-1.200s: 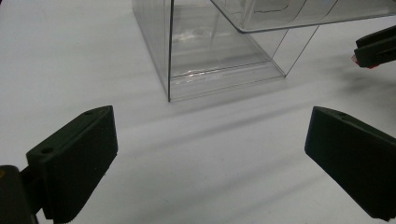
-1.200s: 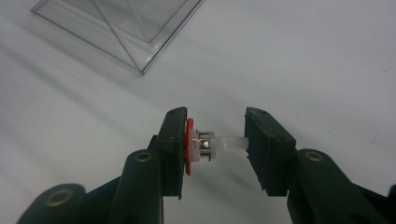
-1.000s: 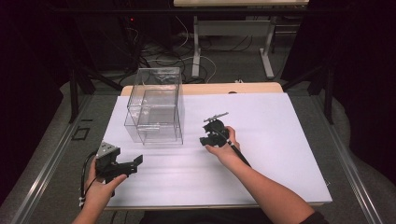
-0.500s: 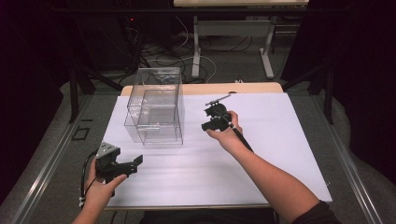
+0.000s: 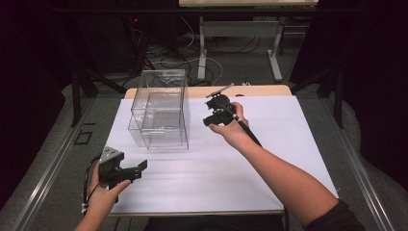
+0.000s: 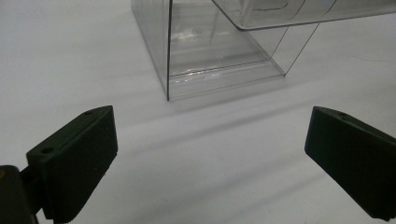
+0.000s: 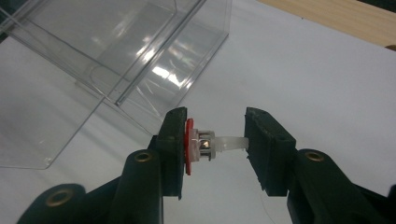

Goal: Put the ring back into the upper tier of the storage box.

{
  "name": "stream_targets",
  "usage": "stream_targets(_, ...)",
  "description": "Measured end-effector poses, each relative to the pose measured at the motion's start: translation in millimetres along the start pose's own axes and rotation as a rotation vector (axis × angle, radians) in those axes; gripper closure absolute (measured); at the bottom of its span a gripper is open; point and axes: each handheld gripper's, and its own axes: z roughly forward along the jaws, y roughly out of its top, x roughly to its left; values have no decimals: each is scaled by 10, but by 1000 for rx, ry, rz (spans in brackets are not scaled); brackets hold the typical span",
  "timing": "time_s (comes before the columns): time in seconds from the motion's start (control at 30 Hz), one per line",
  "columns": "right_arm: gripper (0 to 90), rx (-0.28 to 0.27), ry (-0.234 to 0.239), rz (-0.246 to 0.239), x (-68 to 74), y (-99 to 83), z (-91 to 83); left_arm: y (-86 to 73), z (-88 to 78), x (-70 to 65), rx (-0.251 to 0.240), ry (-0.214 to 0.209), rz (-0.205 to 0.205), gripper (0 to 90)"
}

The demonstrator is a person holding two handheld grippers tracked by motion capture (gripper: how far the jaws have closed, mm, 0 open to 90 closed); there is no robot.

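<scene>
A small part of white translucent plastic with a red disc at one end and a metal-looking middle point(image 7: 208, 145) is pinched end to end between the jaws of the right gripper point(image 7: 212, 144); the red disc is pressed flat against one pad, the pale stub against the other; the long axis therefore runs straight across from pad to pad, red end toward the clear box in the right gripper view. The part is held in the air above the white table cover point(image 5: 288, 139), just beside the clear, open-topped acrylic box with an inner compartment point(image 5: 161, 113), near its upper edge, with the right gripper point(image 5: 215, 111) level with the box's rim in the high view.

The part is judged to be light, stiff and smooth; a grip on its two ends is likely to be secure only while it stays square to the pads, and a tilt could let it pop out; the thin stub may be breakable under hard pressure.

The left gripper point(image 6: 210, 154) is held spread wide over the cover, nothing between its jaws, pointed toward the box's near corner point(image 6: 169, 88).
</scene>
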Motion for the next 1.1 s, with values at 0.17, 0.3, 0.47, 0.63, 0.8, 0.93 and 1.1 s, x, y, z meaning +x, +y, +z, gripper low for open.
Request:
stream_targets(0.17,594,4,7,-40,83,92,-98,1,-1,-4,-5,0,-5,27)
stream_targets(0.3,594,9,5,-62,155,138,-166,-1,1,-4,-7,-1,-7,27)
stream_targets(0.47,594,8,28,-82,184,175,-252,-1,1,-6,-7,-2,-7,27)
stream_targets(0.63,594,19,44,-89,191,218,-352,-1,2,-6,-4,-1,-6,27)
stream_targets(0.8,594,14,57,-100,198,254,-449,-2,7,-10,-3,-1,-5,27)
stream_targets(0.93,594,15,66,-97,228,282,-510,-1,7,-13,-3,-1,-6,27)
stream_targets(1.1,594,16,73,-113,260,308,-562,-1,7,-14,-3,-1,-6,27)
